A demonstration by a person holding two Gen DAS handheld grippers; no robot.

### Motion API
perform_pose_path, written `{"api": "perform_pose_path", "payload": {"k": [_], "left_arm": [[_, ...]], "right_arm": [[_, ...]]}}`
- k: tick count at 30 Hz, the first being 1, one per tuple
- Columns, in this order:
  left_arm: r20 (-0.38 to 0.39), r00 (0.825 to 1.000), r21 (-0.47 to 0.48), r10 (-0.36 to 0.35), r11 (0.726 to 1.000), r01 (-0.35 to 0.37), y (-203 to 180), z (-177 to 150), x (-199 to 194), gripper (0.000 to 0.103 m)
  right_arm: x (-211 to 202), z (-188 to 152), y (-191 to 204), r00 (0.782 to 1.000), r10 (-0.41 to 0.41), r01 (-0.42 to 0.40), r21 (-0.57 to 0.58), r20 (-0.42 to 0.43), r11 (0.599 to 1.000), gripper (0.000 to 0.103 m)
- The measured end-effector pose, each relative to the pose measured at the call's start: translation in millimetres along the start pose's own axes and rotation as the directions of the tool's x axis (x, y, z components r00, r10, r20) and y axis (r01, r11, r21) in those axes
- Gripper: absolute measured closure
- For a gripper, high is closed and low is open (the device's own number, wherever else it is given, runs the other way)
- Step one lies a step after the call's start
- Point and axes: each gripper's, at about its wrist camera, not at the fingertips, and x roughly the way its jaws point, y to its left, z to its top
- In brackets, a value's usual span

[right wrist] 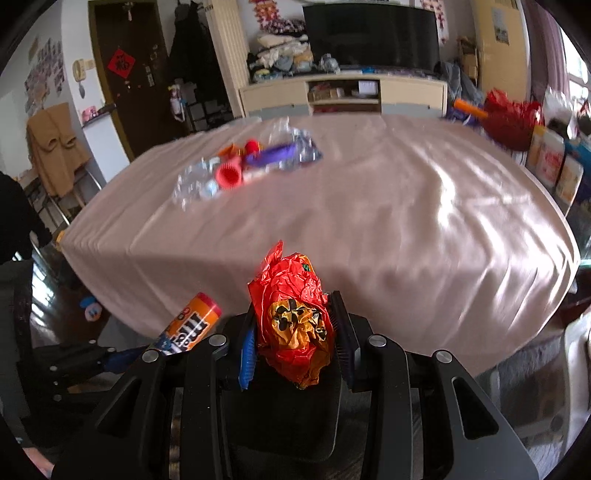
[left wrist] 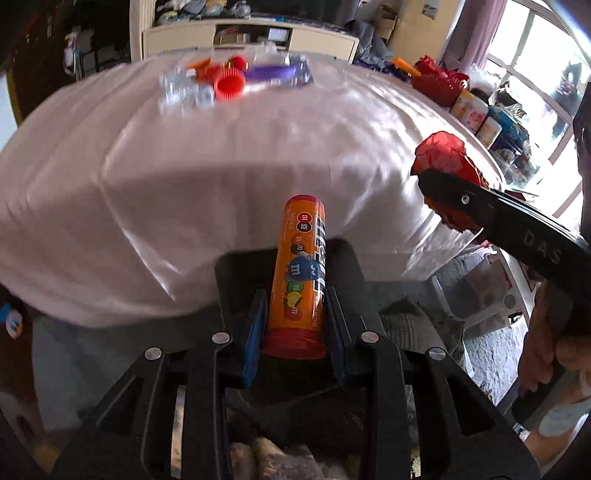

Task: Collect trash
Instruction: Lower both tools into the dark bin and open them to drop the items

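A lived-in home, likely the living room: television (right wrist: pixel 371 35) over a low cabinet (right wrist: pixel 343 92), cloth-covered table (right wrist: pixel 369 206).

Tube (left wrist: pixel 301 273): glossy orange printed wrap, smooth, red plastic cap. Wrapper (right wrist: pixel 295 317): crumpled red and gold foil-like film, shiny, sharply creased. Tablecloth (right wrist: pixel 369 221): pale pink cloth, satiny sheen, soft folds noted. Left gripper (left wrist: pixel 295 310): matt black plastic, bright metal pins, blue ribbed pads (left wrist: pixel 255 332). Far litter (right wrist: pixel 243 166): clear crinkled plastic, a red ribbed cup (right wrist: pixel 231 176), glossy purple film.
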Motion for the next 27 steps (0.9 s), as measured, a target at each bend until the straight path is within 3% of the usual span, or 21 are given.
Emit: {"api": "perform_pose_path", "payload": {"k": [7, 14, 27], "left_arm": [[-0.073, 0.997, 0.006, -0.014, 1.0, 0.014, -3.3, -19.9, 30.4, 0.074], [-0.157, 0.987, -0.023, -0.037, 0.999, 0.034, 11.3, -33.7, 62.3, 0.074], [-0.212, 0.977, -0.035, -0.028, 0.999, 0.021, 17.3, -35.6, 77.2, 0.073]], "right_arm": [[35.8, -31.9, -2.8, 0.994, 0.006, -0.003, 0.029, -0.113, 1.0, 0.066], [77.4, -56.9, -9.3, 0.972, 0.025, -0.002, 0.096, -0.234, 0.995, 0.066], [95.2, -58.2, -14.7, 0.959, 0.019, 0.012, 0.107, -0.283, 0.994, 0.059]]}}
